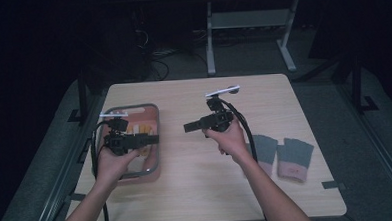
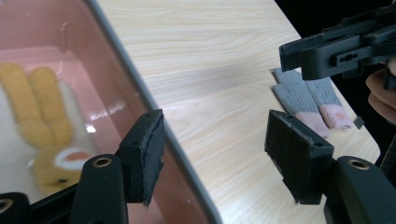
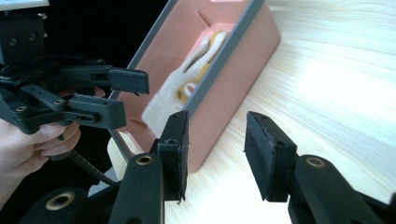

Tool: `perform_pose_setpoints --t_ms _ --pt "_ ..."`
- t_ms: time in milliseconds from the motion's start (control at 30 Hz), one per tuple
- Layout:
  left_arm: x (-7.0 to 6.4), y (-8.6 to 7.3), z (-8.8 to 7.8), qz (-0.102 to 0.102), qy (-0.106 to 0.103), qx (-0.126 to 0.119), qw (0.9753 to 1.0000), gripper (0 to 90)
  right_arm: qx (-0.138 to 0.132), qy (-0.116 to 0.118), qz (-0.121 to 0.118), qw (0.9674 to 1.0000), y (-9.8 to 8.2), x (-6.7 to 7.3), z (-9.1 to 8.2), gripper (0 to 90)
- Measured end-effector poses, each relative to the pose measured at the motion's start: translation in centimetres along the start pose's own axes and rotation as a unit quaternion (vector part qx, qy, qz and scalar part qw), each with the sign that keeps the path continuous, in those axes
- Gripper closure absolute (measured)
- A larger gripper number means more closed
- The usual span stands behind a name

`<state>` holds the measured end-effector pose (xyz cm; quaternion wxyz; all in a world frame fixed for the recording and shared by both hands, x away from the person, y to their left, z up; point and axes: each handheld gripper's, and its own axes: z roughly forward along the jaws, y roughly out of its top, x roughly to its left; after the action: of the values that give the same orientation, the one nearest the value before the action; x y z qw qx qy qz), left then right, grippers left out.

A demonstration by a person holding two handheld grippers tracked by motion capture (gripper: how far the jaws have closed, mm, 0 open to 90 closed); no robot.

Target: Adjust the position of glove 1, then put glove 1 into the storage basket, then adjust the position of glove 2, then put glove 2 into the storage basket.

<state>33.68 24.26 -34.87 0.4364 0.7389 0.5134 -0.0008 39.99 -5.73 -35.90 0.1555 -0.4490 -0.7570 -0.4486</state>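
A pink bin (image 1: 134, 106) with a grey rim sits at the table's left, with a cream and yellow glove (image 1: 139, 128) lying inside. My left gripper (image 1: 154, 139) hovers over the bin's right side, pointing right, open with nothing between its pads. In the left gripper view its jaws (image 2: 219, 156) straddle the bin rim (image 2: 126, 60) above the glove (image 2: 32, 93). My right gripper (image 1: 187, 126) is held over the table's middle, pointing left at the bin, open and empty. The right gripper view (image 3: 217, 156) faces the bin wall (image 3: 233, 79) and the glove (image 3: 196, 60).
Two grey gloves with pink cuffs (image 1: 264, 148) (image 1: 295, 158) lie flat at the table's right front. Bare light wood (image 1: 197, 175) lies between bin and gloves. A desk frame (image 1: 210, 45) stands on the floor behind the table.
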Motion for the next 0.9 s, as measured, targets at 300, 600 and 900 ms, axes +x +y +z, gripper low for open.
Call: perform_pose_setpoints --t_ms 300,600,900 --pt "-1.5 0.3 1.0 0.015 -0.014 0.004 0.9998 35.6 -0.011 -0.011 0.017 0.9997 -1.2 -1.4 -2.2 59.0" --pt "-3.1 0.2 1.7 0.031 -0.027 0.006 0.9991 34.1 -0.024 -0.020 0.026 0.9992 -2.6 -2.2 -4.3 58.6" --pt "-3.9 0.3 2.8 0.041 -0.037 0.014 0.9984 33.4 -0.037 -0.032 0.045 0.9978 -4.1 -3.7 -6.3 57.9"
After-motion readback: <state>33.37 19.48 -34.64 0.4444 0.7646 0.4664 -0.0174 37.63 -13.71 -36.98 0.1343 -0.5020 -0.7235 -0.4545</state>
